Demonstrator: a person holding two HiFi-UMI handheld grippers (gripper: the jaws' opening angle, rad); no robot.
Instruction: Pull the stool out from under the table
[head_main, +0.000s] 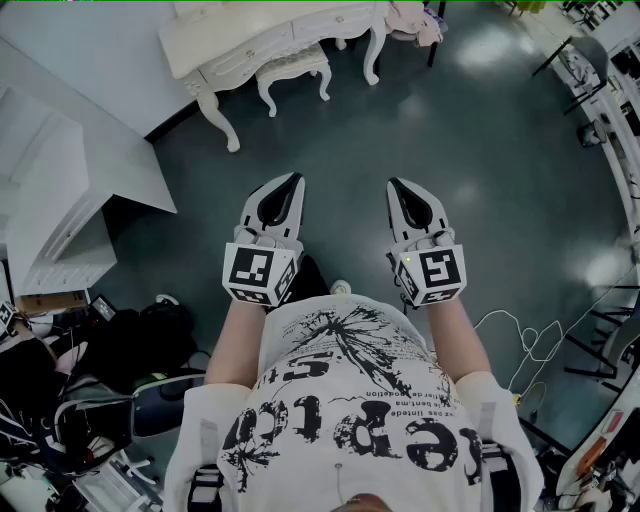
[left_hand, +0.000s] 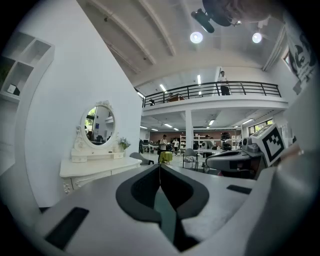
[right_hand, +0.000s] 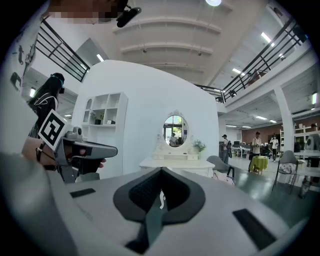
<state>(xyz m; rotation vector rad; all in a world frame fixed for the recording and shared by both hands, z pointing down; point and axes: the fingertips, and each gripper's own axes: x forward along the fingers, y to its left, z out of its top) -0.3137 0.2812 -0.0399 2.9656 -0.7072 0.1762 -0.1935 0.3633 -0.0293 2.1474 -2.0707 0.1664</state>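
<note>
white painted wood, as far as i could judge, made the stool (head_main: 296, 68), which had curved legs and a flat seat. it stood half tucked under the white counter (head_main: 262, 38), at the far side of the dark floor (head_main: 470, 150).

i judged it stiff and rather light, so it should slide on the smooth floor without much force. the thin legs could catch or tip if it was pulled too high or too fast. the best hold looked to be the front edge of the seat or the carved rim below it, near the middle, and not one leg only.

the left tongs (head_main: 291, 181) and the right tongs (head_main: 396, 186) were both closed together with nothing in them. they were held side by side, well apart from the stool, and would need to open before any grip.
</note>
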